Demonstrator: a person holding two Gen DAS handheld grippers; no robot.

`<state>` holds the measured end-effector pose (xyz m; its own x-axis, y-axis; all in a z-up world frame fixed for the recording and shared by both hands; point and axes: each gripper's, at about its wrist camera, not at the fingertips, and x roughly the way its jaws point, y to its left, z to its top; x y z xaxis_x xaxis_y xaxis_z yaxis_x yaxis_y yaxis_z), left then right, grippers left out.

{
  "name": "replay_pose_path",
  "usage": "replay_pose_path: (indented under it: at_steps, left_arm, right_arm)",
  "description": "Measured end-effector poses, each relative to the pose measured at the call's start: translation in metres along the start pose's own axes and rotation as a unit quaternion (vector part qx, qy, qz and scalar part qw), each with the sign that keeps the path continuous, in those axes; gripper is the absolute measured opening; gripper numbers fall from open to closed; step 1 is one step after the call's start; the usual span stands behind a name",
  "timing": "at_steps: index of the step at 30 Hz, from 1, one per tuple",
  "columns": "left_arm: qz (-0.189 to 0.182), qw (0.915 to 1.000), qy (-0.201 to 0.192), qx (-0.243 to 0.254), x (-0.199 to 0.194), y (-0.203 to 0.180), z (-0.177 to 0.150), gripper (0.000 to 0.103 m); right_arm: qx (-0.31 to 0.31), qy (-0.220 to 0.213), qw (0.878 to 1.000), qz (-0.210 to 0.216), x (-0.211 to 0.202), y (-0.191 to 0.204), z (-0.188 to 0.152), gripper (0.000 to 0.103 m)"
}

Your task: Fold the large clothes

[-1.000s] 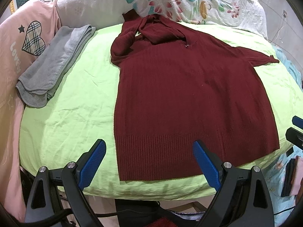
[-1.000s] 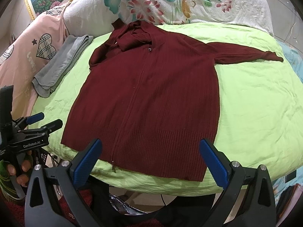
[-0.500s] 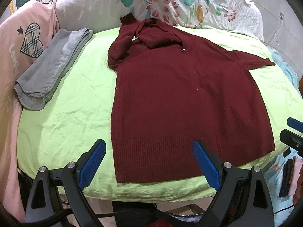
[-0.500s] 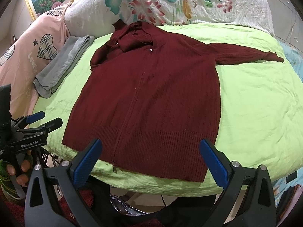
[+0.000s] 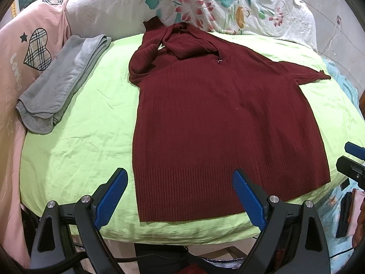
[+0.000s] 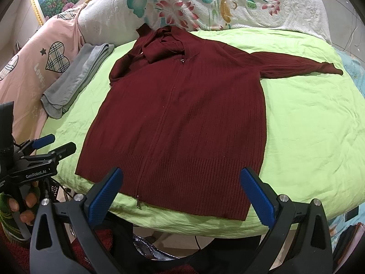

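Observation:
A dark red knit zip cardigan [image 5: 219,118] lies flat on the lime green sheet [image 5: 79,137], hem toward me; it also shows in the right wrist view [image 6: 182,118]. Its left sleeve is bunched near the collar; its right sleeve [image 6: 301,67] stretches out to the right. My left gripper [image 5: 180,194] is open and empty, hovering over the hem's left part. My right gripper [image 6: 180,191] is open and empty, hovering over the hem's middle. The left gripper [image 6: 53,143] shows at the left edge of the right wrist view.
A folded grey garment [image 5: 59,89] lies on the sheet's left side. A pink heart-print pillow [image 5: 27,52] and a floral white pillow [image 5: 228,4] line the back. The bed's front edge drops off just below the hem.
Both grippers have drifted slightly; the cardigan sits a little lower in the left view. Nothing was grasped or moved.

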<state>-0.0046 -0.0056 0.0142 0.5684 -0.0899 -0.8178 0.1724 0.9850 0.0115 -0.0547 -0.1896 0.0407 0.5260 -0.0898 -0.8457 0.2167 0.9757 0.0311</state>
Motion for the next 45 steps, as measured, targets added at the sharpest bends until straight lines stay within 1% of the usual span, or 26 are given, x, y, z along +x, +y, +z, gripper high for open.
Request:
replay_pose_path:
  at_steps: [6, 10, 11, 13, 15, 16, 17, 18, 19, 23, 24, 26, 27, 28, 30, 32, 33, 34, 36, 37, 39, 41, 43, 44, 45]
  left_arm:
    - [-0.003, 0.9999, 0.012, 0.000, 0.002, 0.001, 0.003, 0.094]
    - [-0.003, 0.9998, -0.015, -0.009, 0.005, 0.004, 0.004, 0.094]
    - [-0.012, 0.9996, -0.022, -0.013, 0.007, 0.005, 0.005, 0.094]
    - [-0.027, 0.9991, -0.021, -0.025, 0.014, 0.008, 0.008, 0.094]
    - [-0.058, 0.9968, -0.022, -0.051, 0.021, 0.014, 0.011, 0.092]
    - [-0.075, 0.9949, -0.023, -0.064, 0.025, 0.016, 0.013, 0.092]
    - [-0.085, 0.9940, -0.018, -0.067, 0.028, 0.017, 0.014, 0.092]
    - [-0.097, 0.9933, -0.011, -0.062, 0.032, 0.016, 0.018, 0.092]
    - [-0.098, 0.9937, -0.005, -0.054, 0.035, 0.013, 0.021, 0.092]
    - [-0.049, 0.9983, 0.012, -0.030, 0.051, 0.007, 0.032, 0.093]
    - [-0.049, 0.9983, 0.015, -0.027, 0.055, 0.006, 0.033, 0.093]
    - [-0.048, 0.9982, 0.027, -0.023, 0.064, 0.003, 0.036, 0.093]
    - [-0.046, 0.9983, 0.031, -0.020, 0.067, 0.002, 0.038, 0.093]
    - [-0.044, 0.9983, 0.034, -0.017, 0.070, 0.000, 0.040, 0.093]
    - [-0.040, 0.9984, 0.038, -0.010, 0.078, -0.003, 0.046, 0.093]
    - [-0.038, 0.9983, 0.043, -0.005, 0.085, -0.007, 0.052, 0.093]
    - [-0.038, 0.9983, 0.043, -0.002, 0.089, -0.009, 0.057, 0.093]
    - [-0.037, 0.9984, 0.042, 0.002, 0.092, -0.012, 0.061, 0.093]
    - [-0.033, 0.9985, 0.042, 0.012, 0.100, -0.017, 0.071, 0.093]
    - [-0.029, 0.9987, 0.039, 0.016, 0.103, -0.019, 0.075, 0.093]
    - [-0.026, 0.9987, 0.040, 0.018, 0.112, -0.024, 0.084, 0.093]
    - [-0.032, 0.9983, 0.046, 0.012, 0.121, -0.028, 0.092, 0.093]
    - [-0.034, 0.9982, 0.049, 0.010, 0.128, -0.033, 0.097, 0.093]
    - [-0.034, 0.9980, 0.053, 0.010, 0.134, -0.037, 0.099, 0.093]
    - [-0.035, 0.9978, 0.055, 0.010, 0.137, -0.039, 0.100, 0.093]
  right_arm:
    - [0.008, -0.005, 1.000, 0.007, -0.001, -0.004, 0.002, 0.102]
    - [0.016, -0.011, 1.000, 0.004, 0.001, -0.015, 0.007, 0.102]
    - [0.021, -0.012, 1.000, 0.001, 0.002, -0.019, 0.008, 0.102]
    - [0.036, -0.016, 0.999, -0.002, 0.004, -0.031, 0.012, 0.102]
    - [0.059, -0.021, 0.998, 0.000, 0.006, -0.049, 0.016, 0.102]
    - [0.073, -0.026, 0.997, 0.001, 0.007, -0.060, 0.019, 0.102]
    - [0.084, -0.033, 0.996, 0.003, 0.008, -0.071, 0.021, 0.102]
    - [0.097, -0.042, 0.994, 0.004, 0.008, -0.084, 0.024, 0.102]
    - [0.110, -0.049, 0.993, 0.003, 0.009, -0.097, 0.027, 0.102]
    - [0.177, -0.079, 0.981, -0.013, 0.008, -0.159, 0.048, 0.101]
    - [0.192, -0.089, 0.977, -0.019, 0.006, -0.176, 0.056, 0.100]
    - [0.213, -0.109, 0.970, -0.030, 0.003, -0.206, 0.072, 0.095]
    - [0.225, -0.113, 0.967, -0.045, 0.004, -0.222, 0.082, 0.089]
    - [0.232, -0.118, 0.964, -0.055, 0.005, -0.236, 0.092, 0.081]
    - [0.251, -0.130, 0.956, -0.075, 0.008, -0.271, 0.114, 0.075]
    - [0.272, -0.131, 0.948, -0.099, 0.018, -0.307, 0.137, 0.072]
    - [0.276, -0.130, 0.945, -0.120, 0.025, -0.325, 0.150, 0.070]
    - [0.283, -0.131, 0.941, -0.132, 0.032, -0.342, 0.160, 0.069]
    - [0.297, -0.128, 0.936, -0.140, 0.047, -0.373, 0.181, 0.069]
    - [0.308, -0.125, 0.933, -0.142, 0.052, -0.389, 0.188, 0.069]
    - [0.311, -0.118, 0.928, -0.168, 0.064, -0.415, 0.204, 0.069]
    - [0.316, -0.123, 0.924, -0.174, 0.076, -0.439, 0.216, 0.069]
    - [0.334, -0.116, 0.917, -0.183, 0.091, -0.460, 0.227, 0.068]
    - [0.342, -0.108, 0.913, -0.193, 0.098, -0.471, 0.230, 0.067]
    - [0.351, -0.102, 0.909, -0.198, 0.105, -0.482, 0.233, 0.063]
